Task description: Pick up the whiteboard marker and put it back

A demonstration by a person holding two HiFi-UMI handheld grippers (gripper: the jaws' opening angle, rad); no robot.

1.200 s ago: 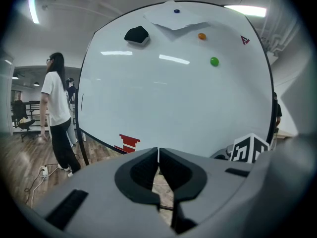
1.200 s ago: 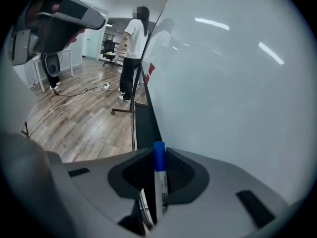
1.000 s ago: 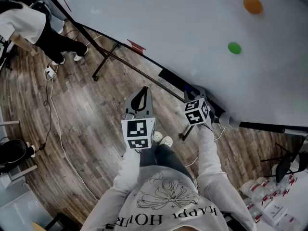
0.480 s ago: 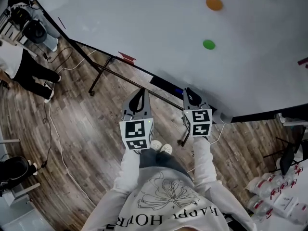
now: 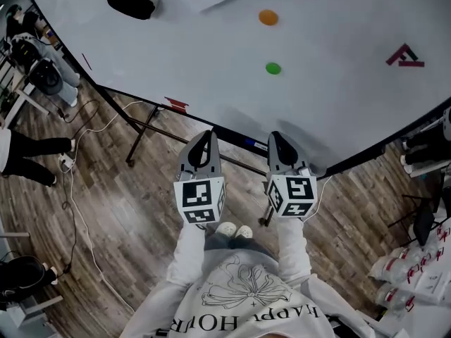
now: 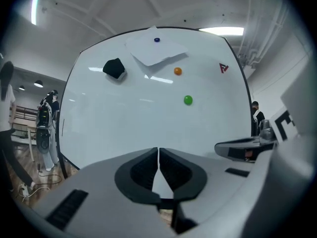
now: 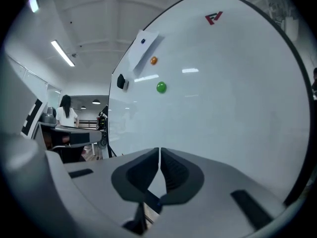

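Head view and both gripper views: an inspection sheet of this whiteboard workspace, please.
Surface: whiteboard, mostly blank, red logo.
Job's things: marker not surely seen; blue-tipped dark thing on the tray may be it.
Clutter: eraser, orange magnet, green magnet, paper sheet.
Grippers: left tongs shut, empty; right tongs have just been closing, now shut, nothing between.
Cables: white cable on the wood floor.
Surroundings: a bystander's legs, white packages.

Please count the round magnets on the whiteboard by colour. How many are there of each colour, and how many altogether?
Orange magnet: 1
Green magnet: 1
Blue magnet: 1
Total: 3
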